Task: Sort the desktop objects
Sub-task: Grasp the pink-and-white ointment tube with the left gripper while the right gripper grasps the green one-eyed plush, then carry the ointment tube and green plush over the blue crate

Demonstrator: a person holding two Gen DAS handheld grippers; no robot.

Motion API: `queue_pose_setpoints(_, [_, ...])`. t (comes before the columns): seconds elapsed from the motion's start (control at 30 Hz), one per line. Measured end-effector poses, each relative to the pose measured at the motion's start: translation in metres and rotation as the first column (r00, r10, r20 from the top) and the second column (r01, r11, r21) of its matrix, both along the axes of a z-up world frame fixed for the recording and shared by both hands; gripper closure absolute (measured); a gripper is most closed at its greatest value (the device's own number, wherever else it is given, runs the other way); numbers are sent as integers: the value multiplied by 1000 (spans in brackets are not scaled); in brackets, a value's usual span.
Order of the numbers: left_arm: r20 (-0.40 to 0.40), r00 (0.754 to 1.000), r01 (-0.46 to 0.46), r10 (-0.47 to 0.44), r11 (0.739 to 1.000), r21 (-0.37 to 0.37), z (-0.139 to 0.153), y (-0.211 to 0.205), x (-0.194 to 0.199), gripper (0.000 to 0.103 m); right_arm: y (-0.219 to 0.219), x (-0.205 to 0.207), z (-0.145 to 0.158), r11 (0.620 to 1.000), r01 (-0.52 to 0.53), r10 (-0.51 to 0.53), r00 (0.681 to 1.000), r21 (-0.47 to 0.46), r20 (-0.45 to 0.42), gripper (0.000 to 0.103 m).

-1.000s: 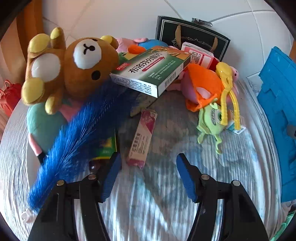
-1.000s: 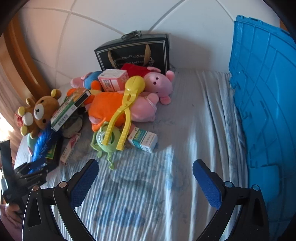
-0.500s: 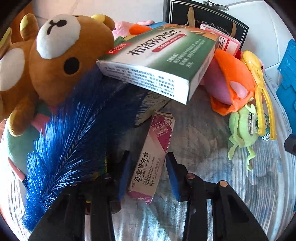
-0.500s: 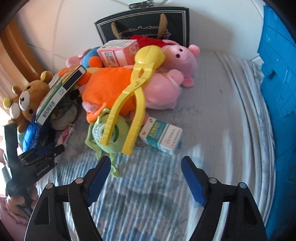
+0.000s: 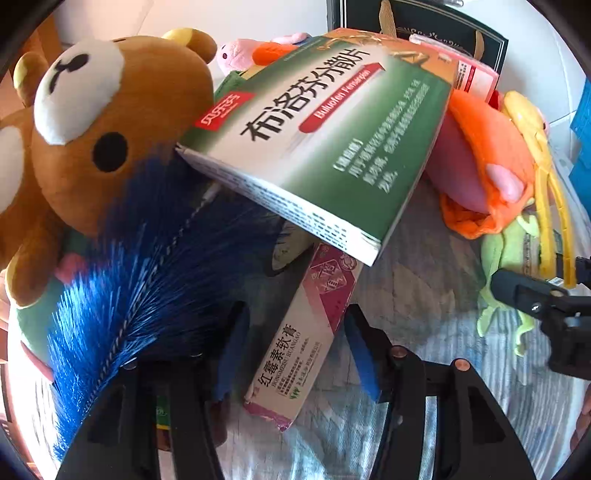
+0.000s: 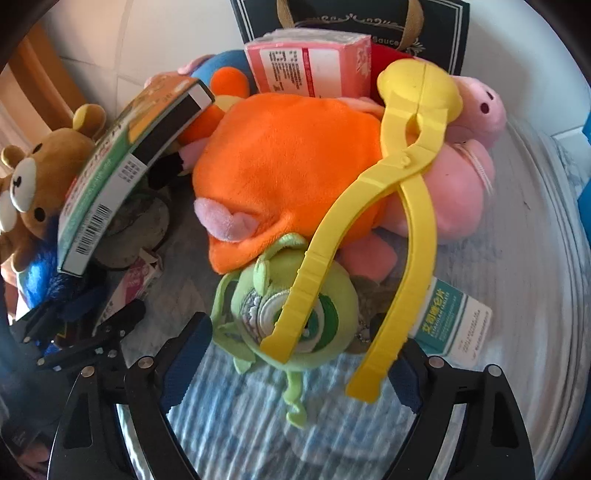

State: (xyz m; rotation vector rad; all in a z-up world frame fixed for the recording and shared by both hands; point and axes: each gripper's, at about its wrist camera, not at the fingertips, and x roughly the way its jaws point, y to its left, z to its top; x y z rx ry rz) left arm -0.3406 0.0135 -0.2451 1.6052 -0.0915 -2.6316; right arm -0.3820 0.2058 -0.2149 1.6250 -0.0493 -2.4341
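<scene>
Pink ointment box (image 5: 303, 339) lies lower centre on striped cloth (image 5: 424, 302), between left gripper (image 5: 295, 350) pads, jaws part-open, contact unclear. Green ibuprofen box (image 5: 332, 140) overhangs its far end; blue feather (image 5: 140, 288) at left. Right gripper (image 6: 291, 358) wide open, straddling green monster plush (image 6: 295, 317) and yellow tongs (image 6: 399, 206), gripping nothing.

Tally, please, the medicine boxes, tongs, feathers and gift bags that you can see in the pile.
Medicine boxes: 4 (green box, ointment box, pink box, teal box)
Yellow tongs: 1
Blue feather: 1
Black gift bag: 1
Total: 7
</scene>
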Motion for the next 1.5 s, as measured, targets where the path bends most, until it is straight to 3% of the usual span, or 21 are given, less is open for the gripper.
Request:
queue_pose_setpoints(0.07, [10,1000,19,-19,1000,-4,-1,4,1,51,0,0,-9,1000,1,-1,999,9,40,40])
queue_pose_setpoints(0.13, [18,998,53,-53,998,16,-2,10,7,59,3,10,-9,1000,-13,13,999,3,39,40])
queue_pose_setpoints(0.17, [35,997,66,-67,997,37,-4,12,11,71,5,16,-9,1000,-18,18,999,-10,45,41])
queue_pose_setpoints(0.4, [73,994,61,-79,972,228,-4,11,47,73,24,67,-9,997,-58,63,994,-53,91,41])
queue_pose_setpoints(0.5, [71,994,59,-79,965,254,-2,13,65,73,29,90,-1,997,-76,77,995,-23,58,42])
queue_pose_setpoints(0.67, [2,996,87,-91,962,258,24,18,92,73,33,111,34,997,-73,72,997,-19,-31,42])
queue_pose_setpoints(0.9, [-199,975,136,-94,967,213,98,48,141,73,37,148,101,998,-66,66,979,4,-195,42])
queue_pose_setpoints(1.23, [-434,892,195,-122,972,128,208,73,220,73,65,220,217,1000,3,5,879,16,-476,41])
queue_pose_setpoints(1.5, [-521,836,258,-174,962,93,245,119,263,73,118,289,287,997,72,-61,780,-7,-623,41])
